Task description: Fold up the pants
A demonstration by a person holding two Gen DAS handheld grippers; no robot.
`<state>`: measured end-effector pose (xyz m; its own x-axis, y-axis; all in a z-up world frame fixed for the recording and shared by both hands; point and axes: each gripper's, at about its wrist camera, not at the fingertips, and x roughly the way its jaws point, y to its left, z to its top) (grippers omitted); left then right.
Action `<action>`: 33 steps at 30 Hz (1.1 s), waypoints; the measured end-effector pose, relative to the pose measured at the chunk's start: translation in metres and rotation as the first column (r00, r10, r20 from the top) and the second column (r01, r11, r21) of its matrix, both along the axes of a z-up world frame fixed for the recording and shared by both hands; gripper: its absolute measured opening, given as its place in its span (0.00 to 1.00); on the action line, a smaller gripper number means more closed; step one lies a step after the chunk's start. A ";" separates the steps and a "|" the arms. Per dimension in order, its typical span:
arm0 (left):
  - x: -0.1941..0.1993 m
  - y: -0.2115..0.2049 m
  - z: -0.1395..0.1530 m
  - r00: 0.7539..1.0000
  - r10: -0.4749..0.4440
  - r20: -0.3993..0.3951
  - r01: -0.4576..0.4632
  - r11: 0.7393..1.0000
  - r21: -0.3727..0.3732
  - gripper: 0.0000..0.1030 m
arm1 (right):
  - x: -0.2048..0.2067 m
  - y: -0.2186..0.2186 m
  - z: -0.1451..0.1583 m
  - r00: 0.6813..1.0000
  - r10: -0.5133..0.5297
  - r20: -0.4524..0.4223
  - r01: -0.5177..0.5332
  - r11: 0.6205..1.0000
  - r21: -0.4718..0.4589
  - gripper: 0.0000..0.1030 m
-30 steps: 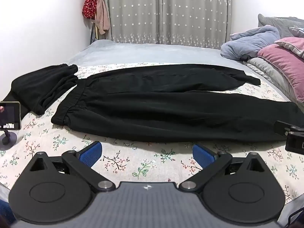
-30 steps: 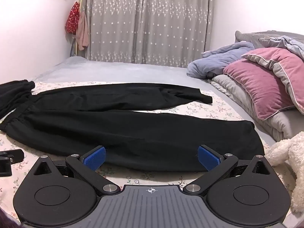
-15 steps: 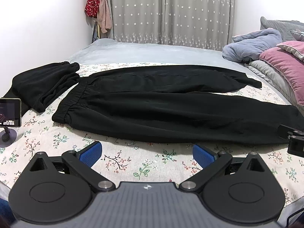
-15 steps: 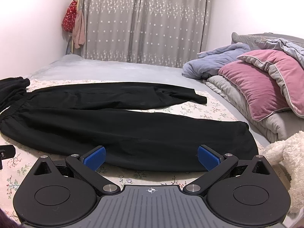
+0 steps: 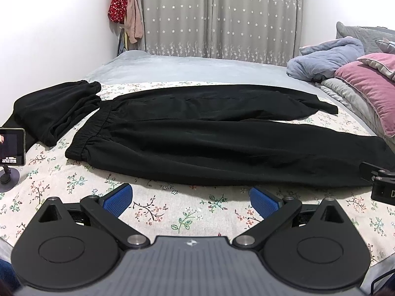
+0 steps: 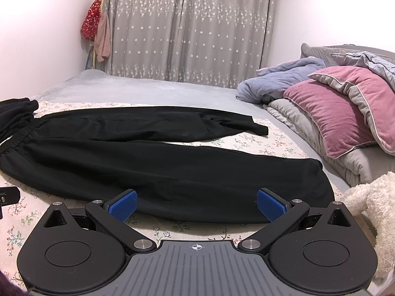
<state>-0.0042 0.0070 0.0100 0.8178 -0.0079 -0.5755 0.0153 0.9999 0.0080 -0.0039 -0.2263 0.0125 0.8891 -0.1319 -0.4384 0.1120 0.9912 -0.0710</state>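
Nearest to me in the left wrist view, my left gripper (image 5: pixel 191 198) hangs over the bed (image 5: pixel 172 212) with its blue pads spread wide apart and nothing between them; only the flowered sheet shows in the gap. My right gripper (image 6: pixel 196 204) is likewise spread wide and holds nothing, its pads sitting low over the near edge of the lower trouser leg, though I cannot tell whether they touch the cloth.

Just beyond both grippers lie the black pants (image 5: pixel 209 145), laid out flat across the sheet. The elastic waistband is toward my left and the two legs run out to my right, parted in a narrow V. The near leg ends in a wide hem close to my right gripper; the far leg ends in a narrower cuff farther back. At the left edge of the left view a small screen on a stand (image 5: pixel 12 148) rests on the sheet, just beside a second black garment (image 5: pixel 54 111) that lies bunched up and touches the waistband end of the pants.

To the right, a cream plush toy (image 6: pixel 372 202) sits near the hem of the near leg. Behind it a pink pillow (image 6: pixel 338 118) rests on grey bedding, with a pale blue blanket (image 6: pixel 279 83) heaped beyond. I see no containers anywhere on the bed. Farthest back hang the grey star-print curtains (image 6: pixel 187 27), and red and pink clothes (image 6: pixel 96 32) hang on the left wall.
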 end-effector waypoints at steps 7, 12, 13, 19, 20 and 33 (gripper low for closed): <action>-0.004 0.000 0.003 0.999 -0.010 0.032 0.010 1.000 -0.002 1.00 | -0.001 -0.001 0.001 1.000 -0.002 0.007 0.002 1.000 0.003 1.00; -0.004 -0.001 0.003 0.999 -0.016 0.049 0.016 1.000 0.001 1.00 | -0.003 -0.003 0.003 1.000 -0.010 0.014 0.010 1.000 0.010 1.00; -0.004 -0.002 0.003 0.999 -0.018 0.049 0.018 1.000 0.003 1.00 | -0.003 -0.003 0.003 1.000 -0.011 0.014 0.011 1.000 0.010 1.00; -0.003 -0.002 0.001 0.998 -0.029 0.054 0.028 1.000 0.011 1.00 | -0.002 -0.003 0.003 1.000 -0.010 0.013 0.010 1.000 0.009 1.00; -0.003 -0.002 0.001 0.998 -0.030 0.053 0.030 1.000 0.010 1.00 | -0.002 -0.003 0.003 1.000 -0.010 0.013 0.010 1.000 0.008 1.00; -0.002 -0.002 0.001 0.998 -0.030 0.055 0.030 1.000 -0.003 1.00 | -0.002 -0.002 0.002 1.000 -0.009 0.012 0.009 1.000 0.009 1.00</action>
<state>-0.0066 0.0051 0.0106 0.8477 -0.0352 -0.5292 0.0452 0.9990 0.0059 -0.0055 -0.2281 0.0148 0.8930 -0.1363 -0.4290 0.1221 0.9907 -0.0607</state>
